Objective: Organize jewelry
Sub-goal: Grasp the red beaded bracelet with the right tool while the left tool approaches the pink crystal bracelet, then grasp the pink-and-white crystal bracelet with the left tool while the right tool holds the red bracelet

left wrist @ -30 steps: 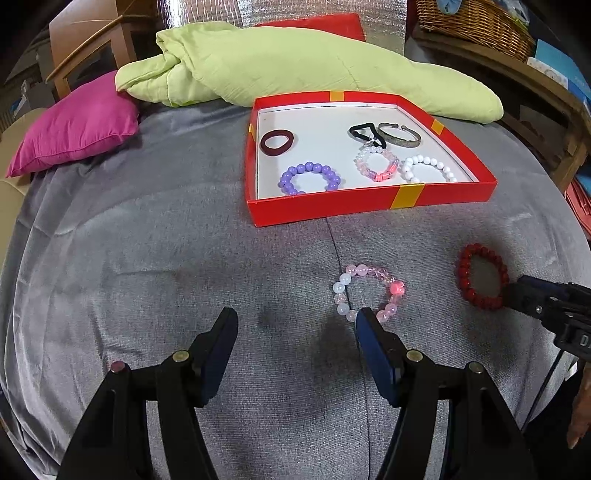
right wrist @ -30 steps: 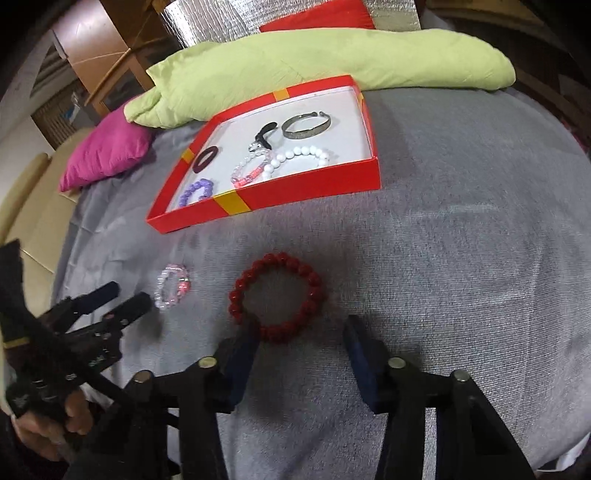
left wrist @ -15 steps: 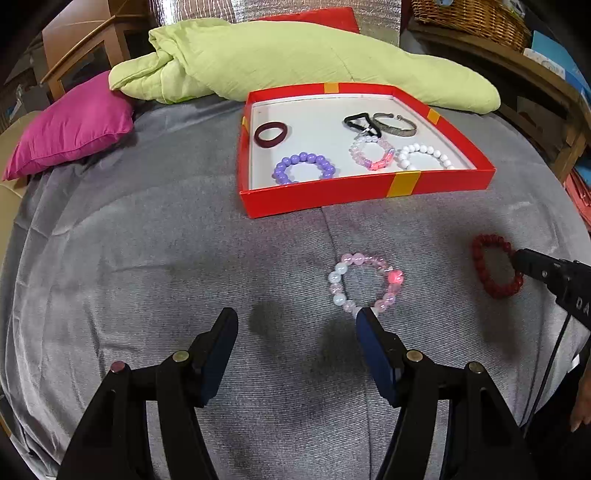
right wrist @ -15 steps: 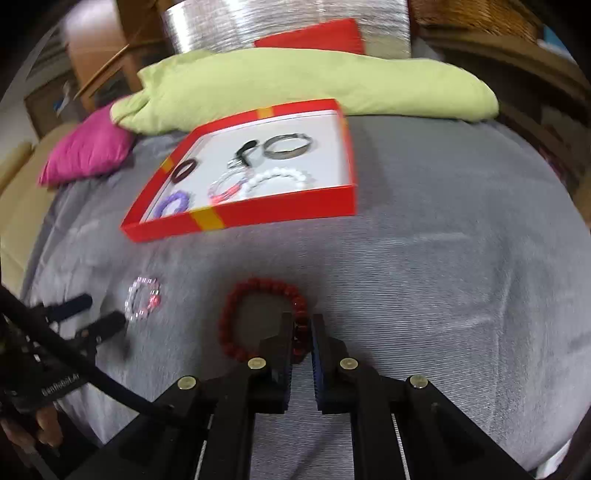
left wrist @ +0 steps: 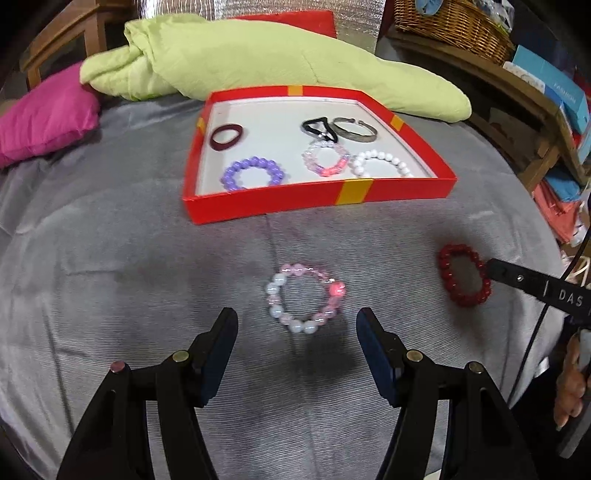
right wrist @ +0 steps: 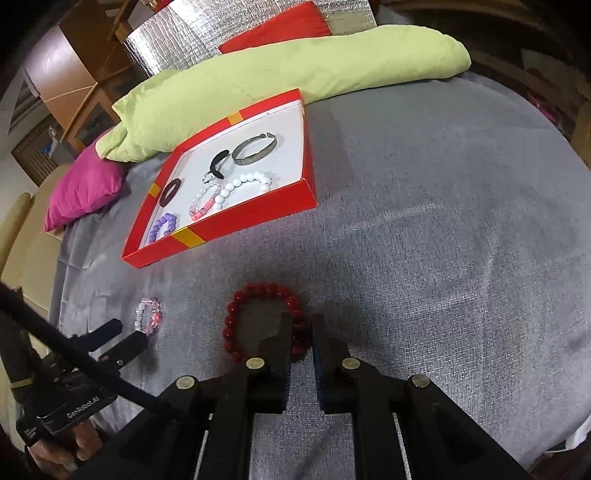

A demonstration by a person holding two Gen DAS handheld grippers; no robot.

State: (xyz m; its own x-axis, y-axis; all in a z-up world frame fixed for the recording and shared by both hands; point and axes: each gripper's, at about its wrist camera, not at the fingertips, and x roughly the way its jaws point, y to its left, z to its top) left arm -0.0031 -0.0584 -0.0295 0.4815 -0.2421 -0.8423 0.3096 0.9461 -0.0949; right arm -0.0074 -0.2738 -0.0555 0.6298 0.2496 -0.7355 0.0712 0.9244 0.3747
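Observation:
A pink and white bead bracelet [left wrist: 277, 286] lies on the grey cloth, just ahead of my left gripper [left wrist: 295, 314], which is open and straddles its near edge without touching it. To the right a red bead bracelet [right wrist: 258, 290] rests on the cloth, and my right gripper [right wrist: 302, 321] is shut on its near right side. In the left wrist view that red bracelet [left wrist: 445, 264] meets the right gripper's tip [left wrist: 495, 267]. The red box [left wrist: 314, 201] beyond holds several bracelets and hair ties.
A light green folded blanket [left wrist: 258, 55] and a magenta cushion [left wrist: 44, 118] lie behind the box [right wrist: 255, 218]. A wooden shelf with a wicker basket [left wrist: 454, 26] stands at the far right. A hand [right wrist: 55, 454] holds the left gripper [right wrist: 129, 332] near the pink bracelet [right wrist: 147, 315].
My right gripper's jaws have shut on the red bracelet's near side. The left gripper has turned a little, so the pink bracelet now lies centred between its fingers.

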